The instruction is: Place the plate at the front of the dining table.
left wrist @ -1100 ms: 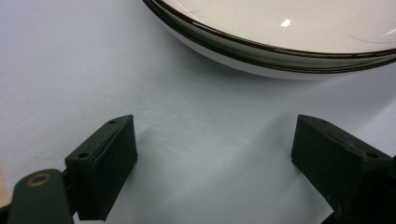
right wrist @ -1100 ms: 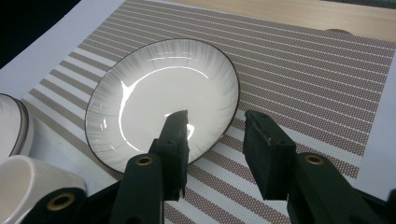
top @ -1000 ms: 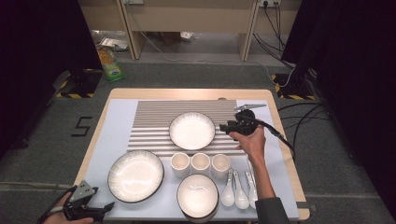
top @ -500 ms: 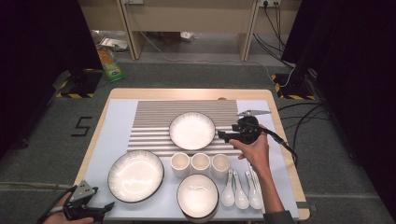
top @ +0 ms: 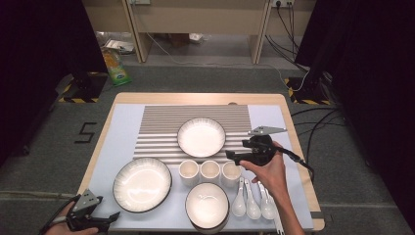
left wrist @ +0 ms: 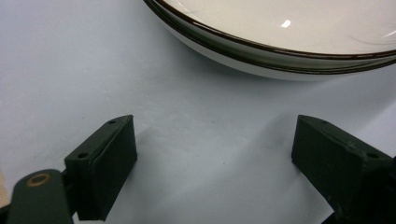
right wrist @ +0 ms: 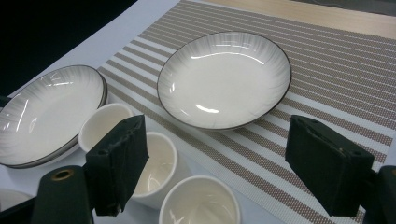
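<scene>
A white dark-rimmed plate [top: 201,136] [right wrist: 224,79] lies on the striped mat [top: 161,122]. My right gripper [top: 230,155] [right wrist: 219,154] hovers just to the plate's right, above the row of three white cups [top: 210,171] [right wrist: 154,168]. Its jaws have just been opening and stand open with nothing between them. My left gripper [top: 112,218] [left wrist: 215,158] rests open at the near left corner, pointing at a stack of larger plates [top: 142,183] [left wrist: 280,28] without touching it.
A white bowl [top: 207,205] sits at the near edge. Several white spoons [top: 252,198] lie under my right wrist. A pale blue cloth [top: 117,137] covers the wooden table [top: 195,98]. Cables [top: 313,127] run over the floor at the right.
My right hand has drawn back from the plate's right rim toward the near side, ending over the cups. The plate stays on the mat. The left hand has not moved.
</scene>
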`<state>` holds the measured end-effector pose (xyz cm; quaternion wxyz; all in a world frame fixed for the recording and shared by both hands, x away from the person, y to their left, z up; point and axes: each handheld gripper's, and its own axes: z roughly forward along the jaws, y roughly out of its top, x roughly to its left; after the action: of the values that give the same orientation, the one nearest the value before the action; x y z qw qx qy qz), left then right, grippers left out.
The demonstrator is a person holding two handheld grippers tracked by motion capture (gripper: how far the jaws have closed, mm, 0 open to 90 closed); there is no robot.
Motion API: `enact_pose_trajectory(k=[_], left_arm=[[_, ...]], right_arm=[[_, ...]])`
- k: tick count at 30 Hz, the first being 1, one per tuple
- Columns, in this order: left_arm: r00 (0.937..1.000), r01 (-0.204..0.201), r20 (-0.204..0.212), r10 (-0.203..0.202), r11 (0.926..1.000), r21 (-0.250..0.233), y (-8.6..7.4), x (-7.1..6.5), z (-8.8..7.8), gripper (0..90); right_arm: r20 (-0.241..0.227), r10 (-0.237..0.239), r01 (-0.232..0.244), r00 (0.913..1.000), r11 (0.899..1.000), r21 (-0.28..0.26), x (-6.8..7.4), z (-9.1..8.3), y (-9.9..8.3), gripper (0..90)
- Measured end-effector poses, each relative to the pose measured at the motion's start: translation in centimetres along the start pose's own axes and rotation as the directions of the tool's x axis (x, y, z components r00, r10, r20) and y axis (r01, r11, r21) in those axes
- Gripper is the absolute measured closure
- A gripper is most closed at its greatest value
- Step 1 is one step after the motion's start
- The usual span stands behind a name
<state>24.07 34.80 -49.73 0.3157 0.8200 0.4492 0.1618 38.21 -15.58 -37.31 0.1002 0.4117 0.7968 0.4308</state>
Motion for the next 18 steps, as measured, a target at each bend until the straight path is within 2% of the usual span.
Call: enact_pose_trajectory(k=[7,9,14,18], left_arm=[[1.0000,0.001,-0.001,-0.001,1.0000,0.000,0.0,0.0,0.0,12.7],[1.0000,0.000,-0.001,0.000,1.0000,0.000,0.0,0.0,0.0,12.7],[1.0000,0.001,-0.002,-0.001,1.0000,-0.001,0.0,0.0,0.0,12.7],[1.0000,-0.003,-0.004,0.003,1.0000,0.003,0.0,0.0,0.0,12.6]], right_arm=[[-0.016,-0.038,0.038,0.9992,0.999,0.003,1.8,-0.9,-0.7,23.4],[-0.042,-0.034,0.035,0.9985,0.999,0.009,2.2,-1.1,-1.0,24.2],[-0.059,-0.049,0.050,0.9971,0.999,0.015,2.6,-1.4,-1.6,26.1],[-0.072,-0.043,0.044,0.9965,0.999,0.010,3.1,-1.8,-1.9,26.1]])
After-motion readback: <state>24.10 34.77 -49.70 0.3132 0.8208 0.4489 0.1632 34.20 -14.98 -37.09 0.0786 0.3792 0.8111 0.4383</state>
